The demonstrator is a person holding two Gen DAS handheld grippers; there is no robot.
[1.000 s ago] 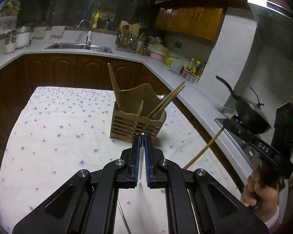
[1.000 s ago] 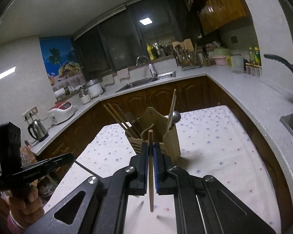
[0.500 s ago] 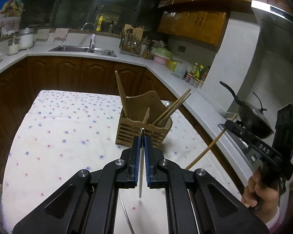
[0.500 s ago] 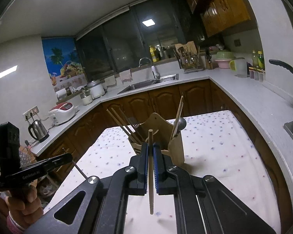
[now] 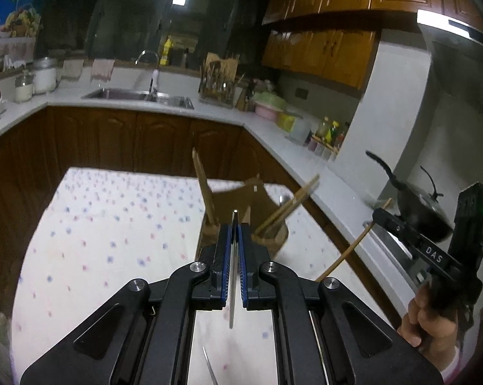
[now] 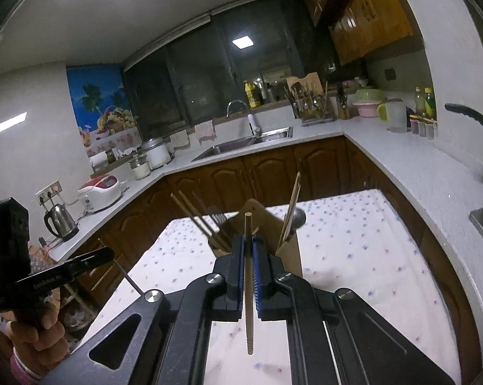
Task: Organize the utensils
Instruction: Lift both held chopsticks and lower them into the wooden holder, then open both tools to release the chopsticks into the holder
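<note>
A slatted wooden utensil holder (image 5: pixel 270 215) stands on the dotted tablecloth (image 5: pixel 113 224). It holds wooden chopsticks, a wooden spatula and a metal spoon (image 6: pixel 297 216). My left gripper (image 5: pixel 234 231) is shut on a thin metal chopstick (image 5: pixel 232 282), held upright just in front of the holder. My right gripper (image 6: pixel 248 240) is shut on a wooden chopstick (image 6: pixel 248 288), also near-upright before the holder (image 6: pixel 289 256). Each view shows the other gripper off to the side: the right one (image 5: pixel 379 216) with its wooden chopstick (image 5: pixel 347 256), the left one (image 6: pixel 108 253) with its metal chopstick (image 6: pixel 129 279).
Another thin metal piece (image 5: pixel 211 369) shows at the bottom edge, over the cloth. A white counter (image 5: pixel 305 166) runs around the table, with a sink (image 5: pixel 138 96) at the back and a black wok (image 5: pixel 418 205) on the stove at right. A kettle (image 6: pixel 61 221) stands far left.
Both grippers have lifted with their chopsticks still gripped. The holder now sits lower in each view, partly behind the fingers.
</note>
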